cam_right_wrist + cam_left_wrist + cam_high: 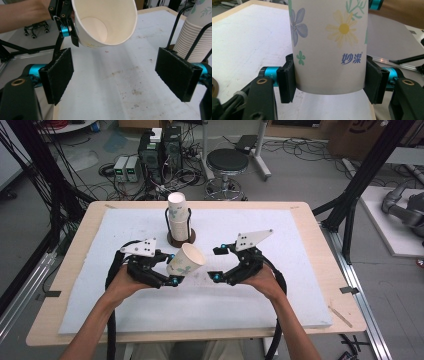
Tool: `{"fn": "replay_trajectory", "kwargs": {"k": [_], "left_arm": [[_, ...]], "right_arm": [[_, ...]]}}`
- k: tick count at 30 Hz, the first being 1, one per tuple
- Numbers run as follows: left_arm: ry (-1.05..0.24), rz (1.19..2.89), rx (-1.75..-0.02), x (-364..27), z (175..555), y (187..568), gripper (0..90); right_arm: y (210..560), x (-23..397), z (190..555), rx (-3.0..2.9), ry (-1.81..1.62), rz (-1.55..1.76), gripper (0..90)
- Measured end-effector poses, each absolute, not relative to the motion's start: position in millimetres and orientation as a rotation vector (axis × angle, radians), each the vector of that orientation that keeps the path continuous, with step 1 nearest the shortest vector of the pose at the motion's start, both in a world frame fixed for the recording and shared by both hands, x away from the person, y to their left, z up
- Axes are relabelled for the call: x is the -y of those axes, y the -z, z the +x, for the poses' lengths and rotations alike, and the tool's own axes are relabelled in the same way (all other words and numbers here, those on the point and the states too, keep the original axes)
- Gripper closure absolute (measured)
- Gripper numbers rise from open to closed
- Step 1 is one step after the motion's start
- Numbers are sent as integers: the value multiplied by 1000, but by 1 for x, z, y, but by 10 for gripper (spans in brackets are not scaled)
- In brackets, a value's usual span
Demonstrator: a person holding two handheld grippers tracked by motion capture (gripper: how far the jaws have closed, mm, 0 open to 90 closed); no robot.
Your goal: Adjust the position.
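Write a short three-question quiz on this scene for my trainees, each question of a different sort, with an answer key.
1. True or false: the left claw grips the loose flower-printed white paper cup.
2. Multiple choice: where does the stack of white paper cups stand? A) in a black wire holder on a round brown base; B) on the floor; C) between the right claw's pads.
3. Fill the gap: the right claw is ____, with nothing between its pads.

Key: 1 true, its pads press the cup's sides near the bottom. 2 A, at the far middle of the white foam board. 3 open.
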State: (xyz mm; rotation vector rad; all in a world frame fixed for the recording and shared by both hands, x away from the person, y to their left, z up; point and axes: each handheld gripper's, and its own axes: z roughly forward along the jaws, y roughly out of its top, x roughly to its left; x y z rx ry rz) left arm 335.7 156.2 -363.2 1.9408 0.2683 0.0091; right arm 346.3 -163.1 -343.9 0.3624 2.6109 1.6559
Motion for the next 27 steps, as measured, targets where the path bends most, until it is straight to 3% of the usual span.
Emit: {"fn": "replay_trajectory", "kwargs": {"k": [12, 27], "left_arm": [[-10, 1805, -272, -152, 335, 376, 371], [-3, 1771, -245, -147, 333, 381, 371]], "right_arm": [[353, 158, 345, -2576, -1743, 347, 155], [364, 151, 346, -2566, -1822, 347, 160]]}}
